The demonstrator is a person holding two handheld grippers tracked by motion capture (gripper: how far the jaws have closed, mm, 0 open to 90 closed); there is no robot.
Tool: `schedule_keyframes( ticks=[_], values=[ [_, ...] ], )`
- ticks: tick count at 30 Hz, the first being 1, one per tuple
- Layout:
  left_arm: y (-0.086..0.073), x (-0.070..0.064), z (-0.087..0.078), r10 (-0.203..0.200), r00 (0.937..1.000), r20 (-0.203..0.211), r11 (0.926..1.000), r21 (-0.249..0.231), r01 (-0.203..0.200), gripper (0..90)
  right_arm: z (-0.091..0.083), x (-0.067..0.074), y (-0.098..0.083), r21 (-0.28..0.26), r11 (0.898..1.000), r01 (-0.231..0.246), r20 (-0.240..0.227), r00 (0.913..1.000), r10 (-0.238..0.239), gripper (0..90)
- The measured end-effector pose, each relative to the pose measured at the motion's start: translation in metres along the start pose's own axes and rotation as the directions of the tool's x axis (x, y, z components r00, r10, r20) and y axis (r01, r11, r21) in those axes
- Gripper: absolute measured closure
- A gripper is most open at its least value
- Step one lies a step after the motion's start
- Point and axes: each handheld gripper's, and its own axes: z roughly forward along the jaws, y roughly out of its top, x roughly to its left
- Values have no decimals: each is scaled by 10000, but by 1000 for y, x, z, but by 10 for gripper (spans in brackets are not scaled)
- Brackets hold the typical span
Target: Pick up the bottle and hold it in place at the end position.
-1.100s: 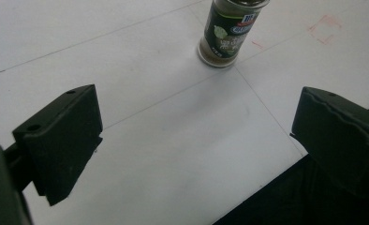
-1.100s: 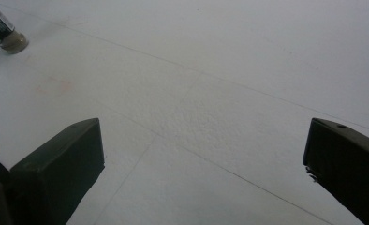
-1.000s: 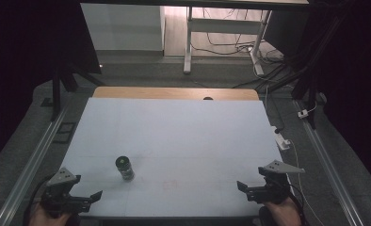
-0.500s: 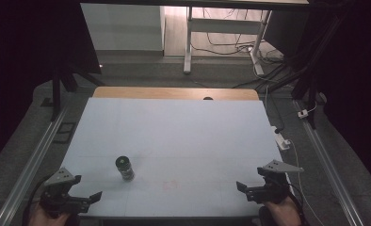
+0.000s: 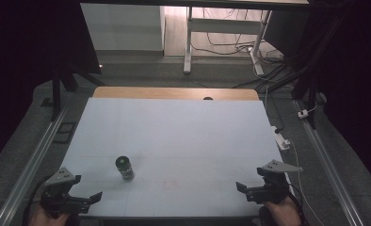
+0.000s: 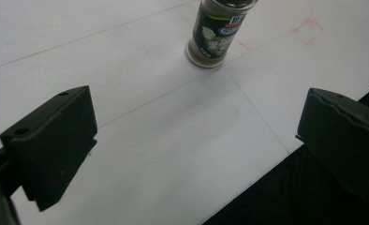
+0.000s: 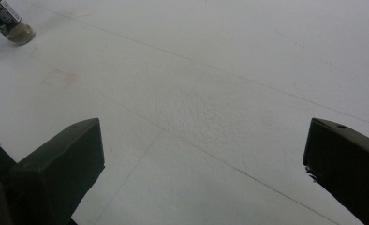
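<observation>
A spice jar [image 5: 124, 168] stands upright near the desk's [image 5: 183, 127] front-left corner, untouched. The left gripper [image 5: 87, 200], its jaws just widened and empty, points toward it from that corner, seemingly readying a grasp; the right gripper [image 5: 242, 188] waits, jaws apart, at the front-right corner.

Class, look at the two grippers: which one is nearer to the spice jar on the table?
The left gripper. The spice jar stands upright just ahead of it on the table's left side, while the right gripper waits far across at the other near corner.
</observation>
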Motion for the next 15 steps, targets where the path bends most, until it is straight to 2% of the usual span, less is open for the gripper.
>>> schedule_keyframes(
  ticks=[6, 11, 15],
  values=[
    [2, -1, 1, 8, 10000, 6, 10000, -58, -8, 0, 0, 0, 0, 47, 10000, 19, -12, 10000, -19, 0],
    [4, -2, 3, 180, 9998, 69, 9997, -192, -178, 0, 1, 0, 0, 75, 9999, 76, -13, 10000, -76, 0],
    [6, -1, 4, 167, 9993, 348, 9994, -306, -157, 0, 1, 0, 0, 75, 10000, 60, -14, 10000, -60, 0]
  ],
)
